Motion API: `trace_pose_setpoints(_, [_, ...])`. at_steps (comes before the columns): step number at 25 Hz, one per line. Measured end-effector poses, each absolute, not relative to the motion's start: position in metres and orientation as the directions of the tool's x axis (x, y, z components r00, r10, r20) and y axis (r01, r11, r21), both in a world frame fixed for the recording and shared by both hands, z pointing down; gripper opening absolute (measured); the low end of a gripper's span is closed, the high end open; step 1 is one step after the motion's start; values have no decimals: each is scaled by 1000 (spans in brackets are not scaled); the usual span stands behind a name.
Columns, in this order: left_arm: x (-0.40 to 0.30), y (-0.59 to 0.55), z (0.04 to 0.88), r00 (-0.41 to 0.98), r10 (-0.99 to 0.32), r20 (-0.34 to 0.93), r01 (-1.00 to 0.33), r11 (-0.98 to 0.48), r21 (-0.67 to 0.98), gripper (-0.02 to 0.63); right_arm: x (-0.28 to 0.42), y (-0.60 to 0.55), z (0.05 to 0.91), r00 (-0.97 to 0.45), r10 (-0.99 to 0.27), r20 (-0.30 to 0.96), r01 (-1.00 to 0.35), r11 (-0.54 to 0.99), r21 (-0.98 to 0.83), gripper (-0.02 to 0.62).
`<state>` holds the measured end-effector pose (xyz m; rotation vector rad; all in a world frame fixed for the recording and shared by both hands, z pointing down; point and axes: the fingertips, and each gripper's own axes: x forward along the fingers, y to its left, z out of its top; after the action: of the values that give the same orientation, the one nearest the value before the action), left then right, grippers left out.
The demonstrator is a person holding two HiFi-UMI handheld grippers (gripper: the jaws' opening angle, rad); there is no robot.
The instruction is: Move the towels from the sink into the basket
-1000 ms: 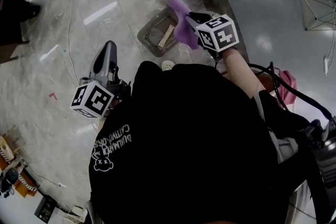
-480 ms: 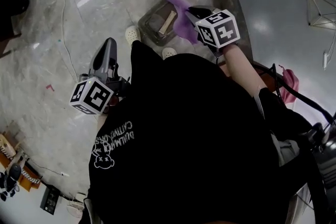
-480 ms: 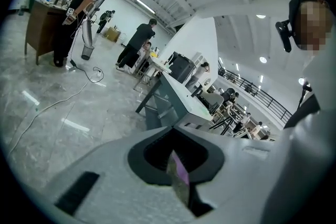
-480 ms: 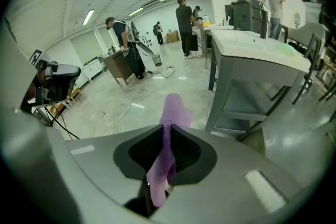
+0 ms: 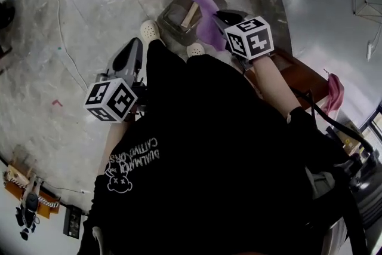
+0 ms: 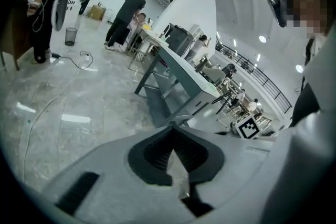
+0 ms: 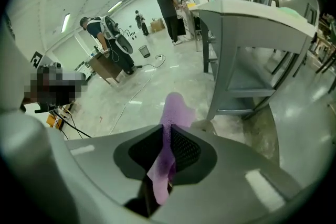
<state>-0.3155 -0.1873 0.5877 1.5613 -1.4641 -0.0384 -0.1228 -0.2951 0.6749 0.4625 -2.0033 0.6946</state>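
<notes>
On the pale marbled floor (image 5: pixel 65 33), which fills the upper half of my head view, the basket (image 5: pixel 163 18) sits at twelve o'clock, a grey bin with a tan strip lying in it. My black shirt (image 5: pixel 209 152) takes up the middle and lower part of that view. In the right gripper view a grey tabletop (image 7: pixel 252 10) on metal legs stands at one o'clock. The right gripper (image 5: pixel 218 21) reaches out at one o'clock in the head view, pointing steeply down, its jaws pinching the purple towel (image 5: pixel 206 24). The cloth runs between the pads and pokes out past the tips, over the basket's right rim as the head view shows it; I cannot tell whether it touches the rim. The left gripper (image 5: pixel 136 45) hangs at ten o'clock above bare floor, well apart from the basket, its jaws pressed together at the tips with nothing between them. Two pale shoes (image 5: pixel 149 29) show just below the basket. At three o'clock lies a pink cloth (image 5: pixel 333 91).
</notes>
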Motion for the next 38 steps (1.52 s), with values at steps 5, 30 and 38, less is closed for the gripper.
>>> trace_pose_setpoints(5, [-320,-213,654,284,-758,588,-822,124,557,3,-126,-291,735,-460,-8,888,-630,708,-319,55])
trace_pose_setpoints(30, [-244,-222,971,588,-558,586,-777,-187,601,3,-103,-225,1076,-314,238,919,-688,611,-393,58])
trace_pose_setpoints(38, [-225,-201,1029,725,-452,520,-658,-228,718,3,-108,-211,1146,-278,287,917,-661,636,-399,58])
